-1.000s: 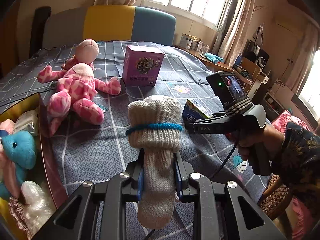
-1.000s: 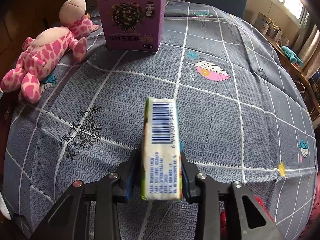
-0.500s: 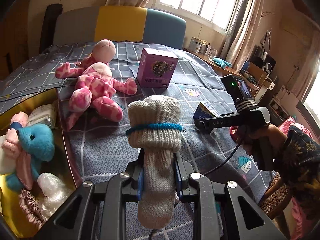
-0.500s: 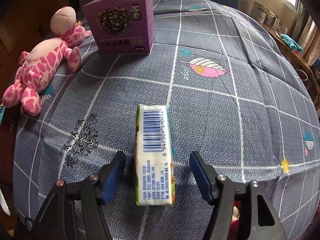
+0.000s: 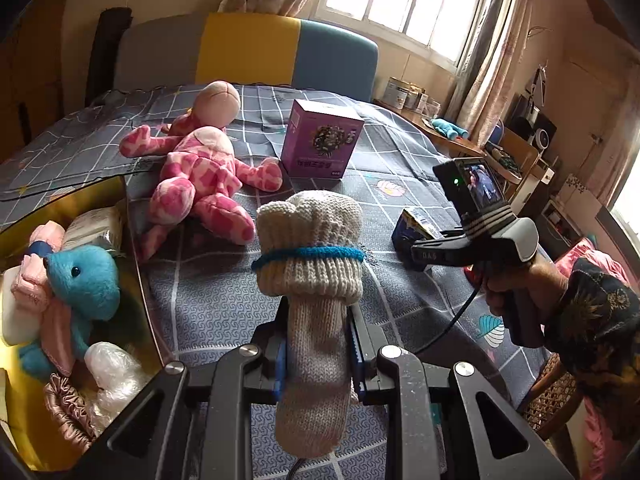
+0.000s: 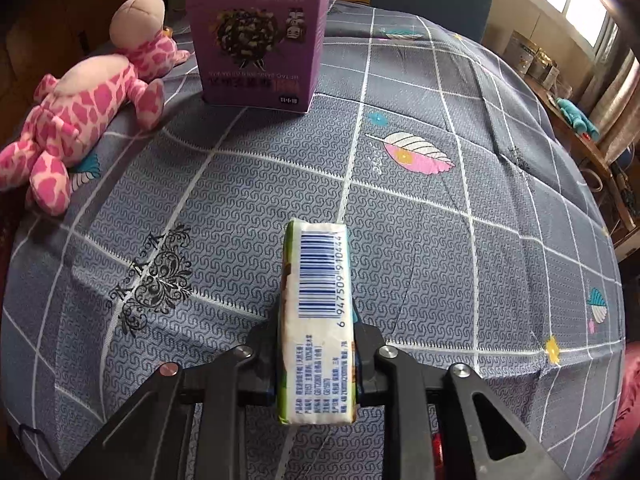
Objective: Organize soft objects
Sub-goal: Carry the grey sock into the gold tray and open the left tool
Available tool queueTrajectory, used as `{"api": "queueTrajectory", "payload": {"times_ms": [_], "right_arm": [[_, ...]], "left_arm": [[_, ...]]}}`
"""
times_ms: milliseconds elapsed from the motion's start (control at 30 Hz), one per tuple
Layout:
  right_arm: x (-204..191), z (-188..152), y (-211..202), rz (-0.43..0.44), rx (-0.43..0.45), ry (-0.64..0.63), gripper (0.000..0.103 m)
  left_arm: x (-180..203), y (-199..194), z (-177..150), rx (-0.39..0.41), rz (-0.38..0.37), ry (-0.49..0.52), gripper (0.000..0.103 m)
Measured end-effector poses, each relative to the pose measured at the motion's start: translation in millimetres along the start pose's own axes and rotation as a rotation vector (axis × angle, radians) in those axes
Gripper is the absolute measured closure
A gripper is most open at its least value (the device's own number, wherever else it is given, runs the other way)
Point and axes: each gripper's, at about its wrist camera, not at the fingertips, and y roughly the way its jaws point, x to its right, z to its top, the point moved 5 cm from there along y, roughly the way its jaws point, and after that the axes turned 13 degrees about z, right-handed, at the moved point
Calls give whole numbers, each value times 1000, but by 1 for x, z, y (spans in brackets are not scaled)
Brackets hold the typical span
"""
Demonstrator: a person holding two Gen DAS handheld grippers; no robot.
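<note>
My left gripper [image 5: 318,344] is shut on a rolled cream knitted sock [image 5: 310,248] with a blue band, held upright above the bed. In the right wrist view, my right gripper [image 6: 316,344] has its jaws closing on a tissue pack [image 6: 320,280] with a barcode on top; the pads press its sides. That gripper [image 5: 420,250] also shows at the right of the left wrist view, held by a hand. A pink spotted plush [image 5: 200,176] lies on the bed. At the left, a gold box [image 5: 100,192] holds a blue plush [image 5: 84,280] and other soft items.
A purple carton [image 6: 260,44] stands upright on the grey checked bedspread [image 6: 440,240], beside the pink plush [image 6: 80,116]. The headboard [image 5: 248,48] is behind. A desk with tins [image 5: 404,90] and a wicker chair [image 5: 552,392] flank the bed's right side.
The right gripper's jaws opened around the tissue pack, then closed on it again. The left gripper shifted, with the sock still held, and more of the gold box shows.
</note>
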Motion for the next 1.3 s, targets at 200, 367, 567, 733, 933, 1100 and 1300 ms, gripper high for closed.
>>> {"api": "queueTrajectory", "payload": {"times_ms": [200, 367, 567, 733, 933, 1100, 1300], "right_arm": [[4, -2, 2, 1, 6, 32, 77], [8, -2, 2, 29, 9, 51, 77], [6, -5, 1, 11, 17, 18, 77], [3, -7, -1, -5, 28, 0, 77], [2, -10, -4, -9, 37, -15, 77], [-3, -13, -6, -26, 48, -47, 77], [-4, -15, -8, -32, 54, -60, 77]], "left_arm": [[-9, -9, 2, 5, 39, -3, 78], [-29, -21, 6, 18, 104, -30, 78], [-59, -33, 10, 37, 206, -64, 78], [-83, -44, 11, 48, 273, -102, 78], [-108, -52, 7, 58, 319, -140, 78], [-121, -55, 4, 52, 339, -166, 78], [-139, -56, -1, 46, 371, -197, 78]]}}
